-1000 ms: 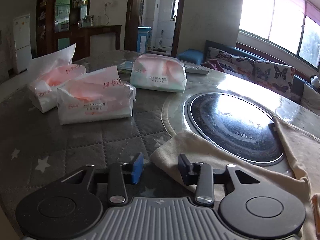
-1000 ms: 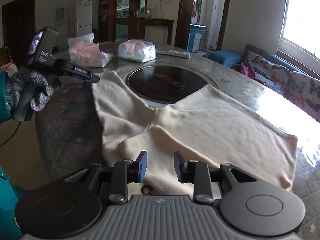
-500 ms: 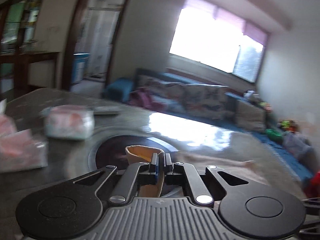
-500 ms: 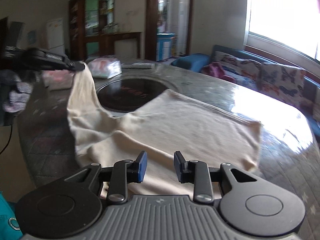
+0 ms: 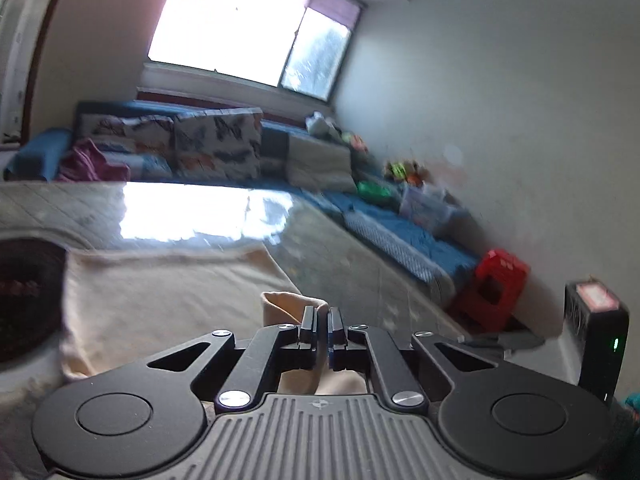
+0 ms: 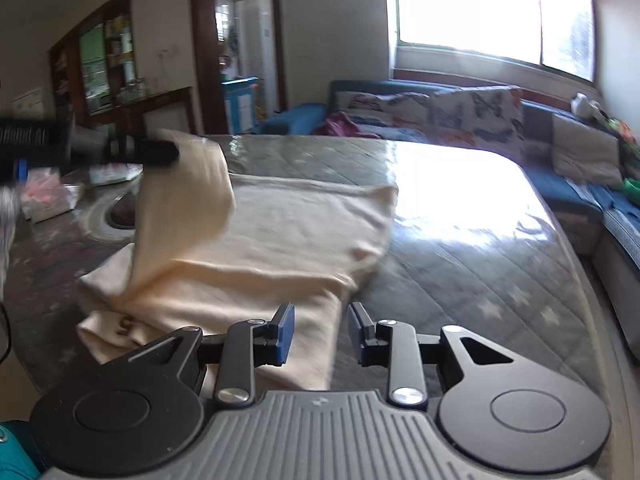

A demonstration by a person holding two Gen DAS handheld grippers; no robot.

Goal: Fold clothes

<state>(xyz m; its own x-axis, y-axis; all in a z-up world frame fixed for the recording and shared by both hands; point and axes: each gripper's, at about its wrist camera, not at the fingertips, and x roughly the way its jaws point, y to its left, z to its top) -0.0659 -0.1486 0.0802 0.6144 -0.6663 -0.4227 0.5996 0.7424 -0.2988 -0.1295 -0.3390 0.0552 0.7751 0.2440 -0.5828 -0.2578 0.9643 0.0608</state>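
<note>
A cream garment (image 6: 280, 236) lies spread on the quilted table. My left gripper (image 5: 321, 320) is shut on one end of it, a cream fold (image 5: 288, 306) poking up past the fingers. In the right wrist view the left gripper (image 6: 158, 152) appears at upper left, holding that strip (image 6: 188, 204) lifted in an arc over the garment. My right gripper (image 6: 320, 332) is open, low over the garment's near right edge, with nothing between its fingers. The left wrist view shows the flat garment (image 5: 160, 292) below.
The table (image 6: 460, 248) has a dark round inset (image 5: 24, 292) on the left, with tissue packs (image 6: 44, 196) beyond it. A blue sofa with cushions (image 6: 460, 116) runs along the far side. A red stool (image 5: 496, 288) stands on the floor at right.
My left gripper shut on the garment's end, lifted it and swung it rightward over the garment. The right gripper stayed open and shifted right along the near edge.
</note>
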